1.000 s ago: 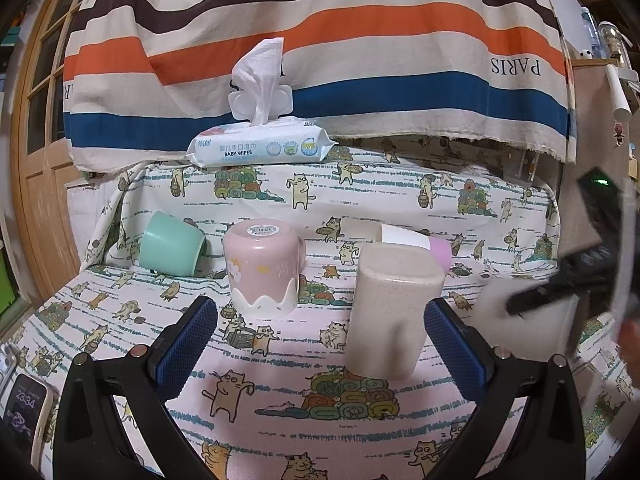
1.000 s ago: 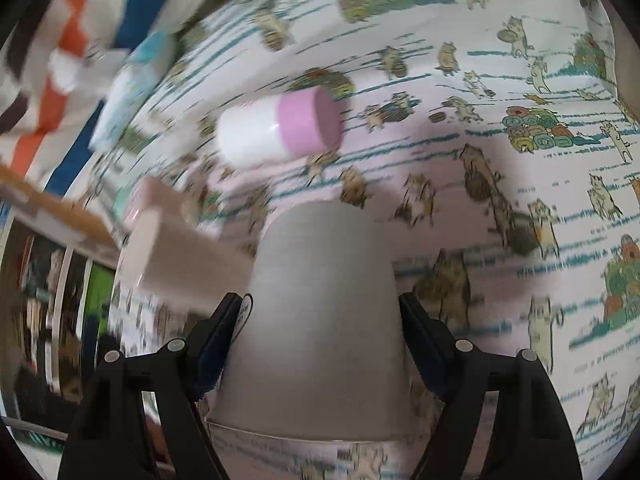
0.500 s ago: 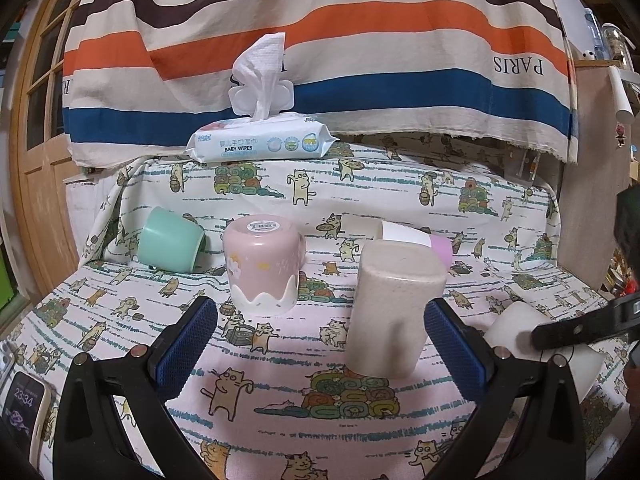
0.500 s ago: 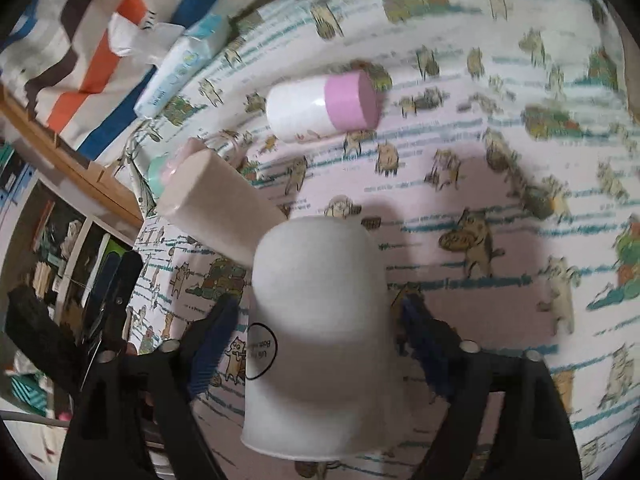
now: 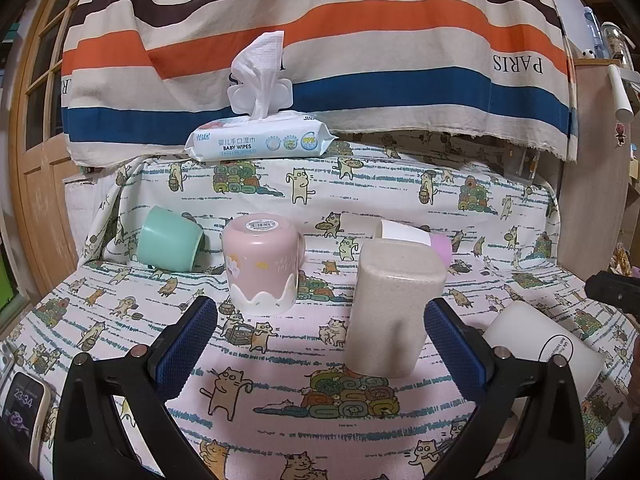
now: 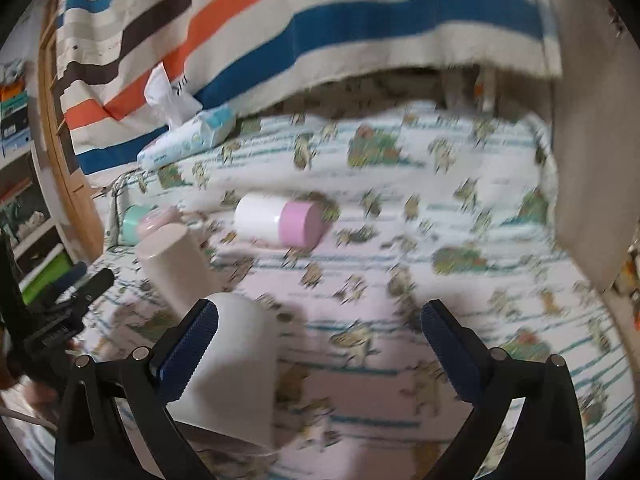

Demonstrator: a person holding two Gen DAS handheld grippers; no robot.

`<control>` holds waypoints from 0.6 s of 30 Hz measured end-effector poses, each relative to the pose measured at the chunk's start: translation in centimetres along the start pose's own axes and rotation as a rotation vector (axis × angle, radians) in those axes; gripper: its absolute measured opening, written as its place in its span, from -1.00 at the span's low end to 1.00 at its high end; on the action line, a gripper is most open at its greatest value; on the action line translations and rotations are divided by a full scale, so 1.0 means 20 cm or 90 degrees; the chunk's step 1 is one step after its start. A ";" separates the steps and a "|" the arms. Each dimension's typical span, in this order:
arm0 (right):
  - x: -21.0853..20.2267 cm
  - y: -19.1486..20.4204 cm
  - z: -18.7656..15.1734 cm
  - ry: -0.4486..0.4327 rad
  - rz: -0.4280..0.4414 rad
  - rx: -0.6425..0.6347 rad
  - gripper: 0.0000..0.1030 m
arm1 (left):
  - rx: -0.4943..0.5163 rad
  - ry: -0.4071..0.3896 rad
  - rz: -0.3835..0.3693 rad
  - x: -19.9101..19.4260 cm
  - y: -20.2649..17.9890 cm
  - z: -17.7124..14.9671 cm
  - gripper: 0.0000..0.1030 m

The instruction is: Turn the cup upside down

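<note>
A white cup point(image 6: 236, 364) stands upside down on the cat-print cloth, just inside my right gripper's left finger; it also shows in the left wrist view point(image 5: 548, 344). My right gripper point(image 6: 320, 332) is open and holds nothing. My left gripper point(image 5: 320, 332) is open and empty, facing a beige speckled cup point(image 5: 394, 308) and a pink cup point(image 5: 262, 266), both upside down. A white and pink cup point(image 6: 280, 220) lies on its side further back. A mint cup point(image 5: 170, 244) lies on its side at the left.
A pack of baby wipes point(image 5: 260, 142) sits on the raised ledge at the back, under a striped cloth point(image 5: 320, 40). A phone point(image 5: 22, 412) lies at the front left. A wooden door point(image 5: 36, 140) stands at the left.
My right gripper has opened and let go of the white cup, which now stands upside down on the cloth. The right gripper has swung to the right. The left gripper has not moved.
</note>
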State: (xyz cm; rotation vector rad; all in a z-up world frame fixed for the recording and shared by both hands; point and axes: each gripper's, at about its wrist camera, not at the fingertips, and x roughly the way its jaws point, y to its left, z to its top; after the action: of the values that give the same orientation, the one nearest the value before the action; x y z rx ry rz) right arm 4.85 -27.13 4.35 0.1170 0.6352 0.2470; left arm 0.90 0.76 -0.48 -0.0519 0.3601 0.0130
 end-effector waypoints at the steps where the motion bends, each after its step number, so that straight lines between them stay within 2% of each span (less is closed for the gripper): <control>1: -0.01 -0.01 0.00 -0.011 -0.005 -0.003 0.99 | 0.000 0.000 0.000 0.00 0.00 0.00 0.99; 5: -0.07 -0.03 -0.02 -0.087 -0.046 -0.026 0.99 | 0.003 0.000 0.000 0.00 0.00 0.00 0.99; 7: -0.12 -0.02 -0.04 -0.160 -0.112 -0.055 0.99 | 0.003 0.000 -0.001 0.00 0.00 0.00 0.99; 9: -0.16 0.01 -0.07 -0.218 -0.147 -0.084 0.99 | 0.002 0.002 -0.005 0.00 0.00 0.00 0.99; 10: -0.17 0.01 -0.07 -0.227 -0.154 -0.092 0.99 | 0.001 0.004 -0.006 0.01 0.00 0.00 0.99; 14: -0.19 -0.01 -0.06 -0.236 -0.120 -0.091 0.99 | -0.002 0.011 -0.008 0.01 0.00 0.00 0.99; 18: -0.15 -0.03 -0.05 -0.206 -0.102 -0.083 0.99 | 0.000 0.009 -0.006 0.01 0.00 0.01 0.99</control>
State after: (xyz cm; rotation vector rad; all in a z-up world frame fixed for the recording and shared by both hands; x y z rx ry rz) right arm 1.90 -28.42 5.14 -0.0196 0.3027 0.1100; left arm 1.13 0.75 -0.44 -0.0536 0.3741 0.0030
